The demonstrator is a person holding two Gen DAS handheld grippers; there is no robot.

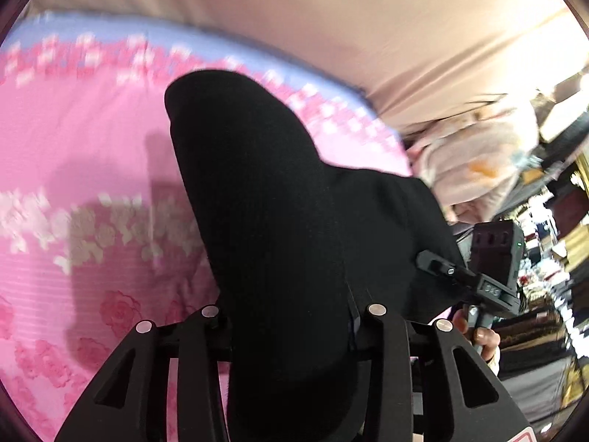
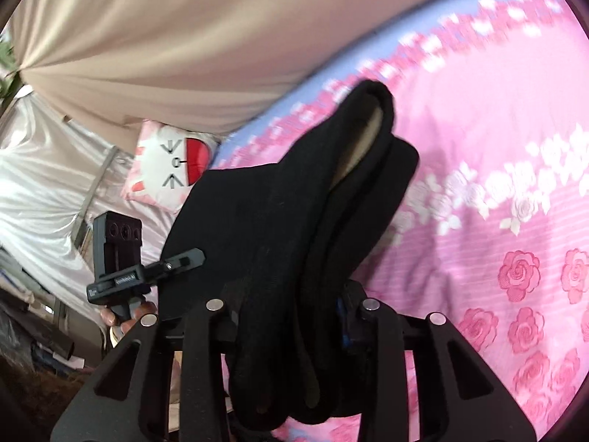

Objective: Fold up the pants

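Black pants [image 1: 265, 221] pinched in both grippers, raised over pink floral bedspread [image 1: 73, 147].
Left gripper [image 1: 291, 316] clamped on fabric; right gripper [image 2: 294, 309] likewise, cloth bunched between jaws. Beige curtain [image 2: 147, 37] behind; cat pillow [image 2: 169, 165] beside bed.

- The pants [image 1: 265, 221] hang between both grippers, above the bedspread [image 1: 92, 140].
- The left gripper [image 1: 291, 316] holds their left end; the right gripper [image 1: 438, 265] holds the pants' right edge.
- Behind the bedspread hangs a curtain [image 2: 154, 44].
- A cat-face pillow [image 2: 173, 165] lies left of the bedspread, below the curtain.
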